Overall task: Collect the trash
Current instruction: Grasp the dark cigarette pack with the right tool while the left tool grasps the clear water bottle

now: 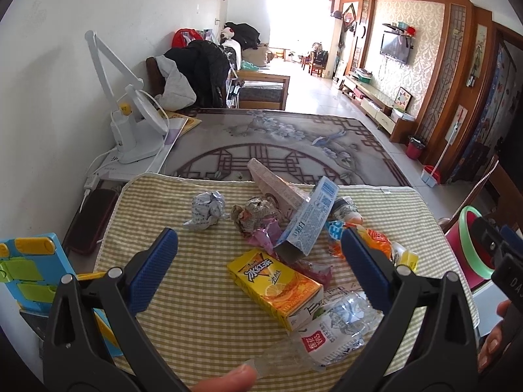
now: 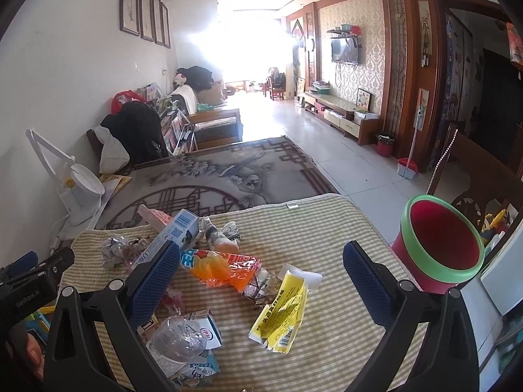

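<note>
Trash lies scattered on a green checked mat (image 1: 202, 320). In the left wrist view my left gripper (image 1: 258, 254) is open and empty above a yellow iced-tea carton (image 1: 274, 287); a crumpled paper ball (image 1: 207, 210), a blue-white box (image 1: 309, 220) and a crushed clear bottle (image 1: 340, 326) lie around it. In the right wrist view my right gripper (image 2: 261, 271) is open and empty above an orange wrapper (image 2: 222, 269) and a torn yellow box (image 2: 282, 313). A red bin with a green rim (image 2: 439, 245) stands off the mat's right edge.
A white desk lamp (image 1: 134, 124) and cable stand at the back left. A dark phone (image 1: 90, 220) and a blue-green toy (image 1: 29, 268) lie left of the mat. Beyond the table are a sofa, tiled floor and a TV cabinet (image 2: 340, 114).
</note>
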